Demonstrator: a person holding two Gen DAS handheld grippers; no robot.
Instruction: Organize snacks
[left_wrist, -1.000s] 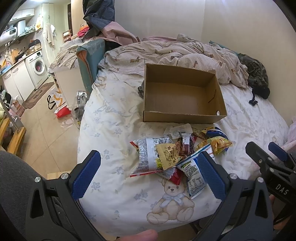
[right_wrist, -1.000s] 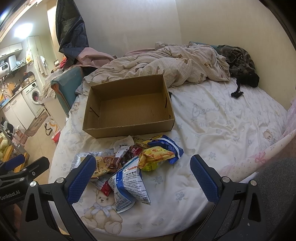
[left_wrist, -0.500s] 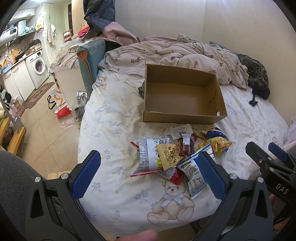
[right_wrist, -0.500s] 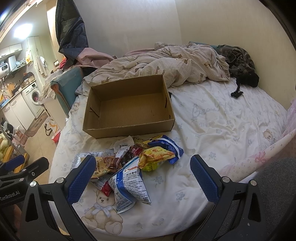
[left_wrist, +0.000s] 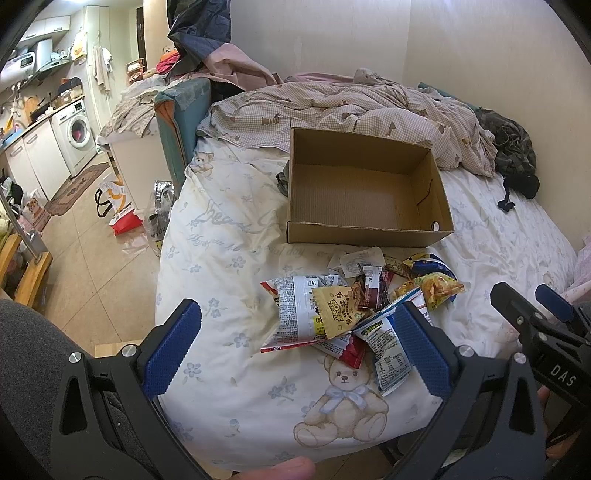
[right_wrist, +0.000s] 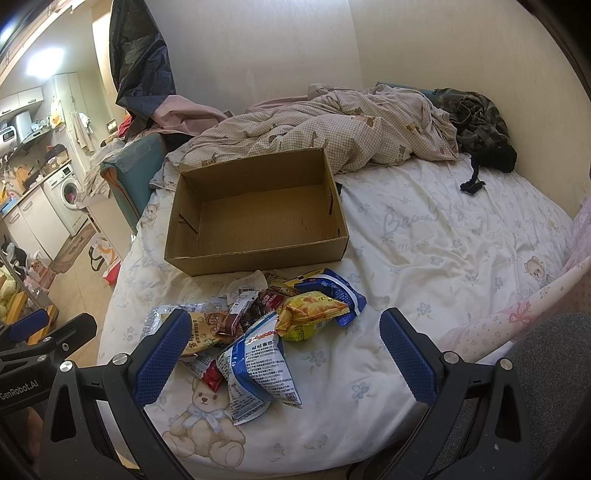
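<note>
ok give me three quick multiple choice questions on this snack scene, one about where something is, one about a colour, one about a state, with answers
1. Where does the snack pile lie relative to the cardboard box?
A. inside it
B. on the bed in front of its near wall
C. on the floor

2. What colour are the pads of the right hand-held gripper?
A. blue
B. red
C. green

3. What state is the cardboard box in?
A. full of snacks
B. closed with a lid
C. open and empty

Answers:
1 B, the packets lie on the bedsheet just outside the box's near wall.
2 A, both pads show blue textured faces.
3 C, the bare corrugated floor shows, with no lid.
</note>
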